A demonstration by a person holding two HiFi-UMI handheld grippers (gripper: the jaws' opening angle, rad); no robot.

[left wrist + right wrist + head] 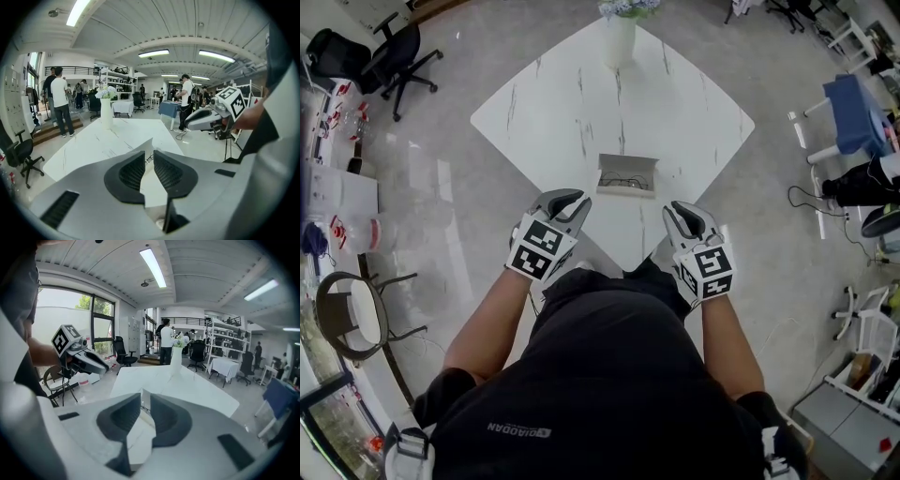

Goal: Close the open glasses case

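An open grey glasses case (626, 175) lies on the white marble table (581, 103), lid up and dark glasses inside. My left gripper (568, 201) hovers just short of the case on its left, and my right gripper (679, 217) hovers short of it on the right. Both are over the table's near corner. Each gripper's jaws stand almost together with nothing between them. In the left gripper view the case lid (146, 146) shows past the left gripper's jaw tips (149, 154). The right gripper view shows the case (144, 403) in the slit of the right gripper (145, 397).
A white vase of flowers (619, 39) stands at the table's far corner. Around the table are a black office chair (401, 56), a round stool (352, 315) and a blue seat (857, 112). People (59, 99) stand beyond the table.
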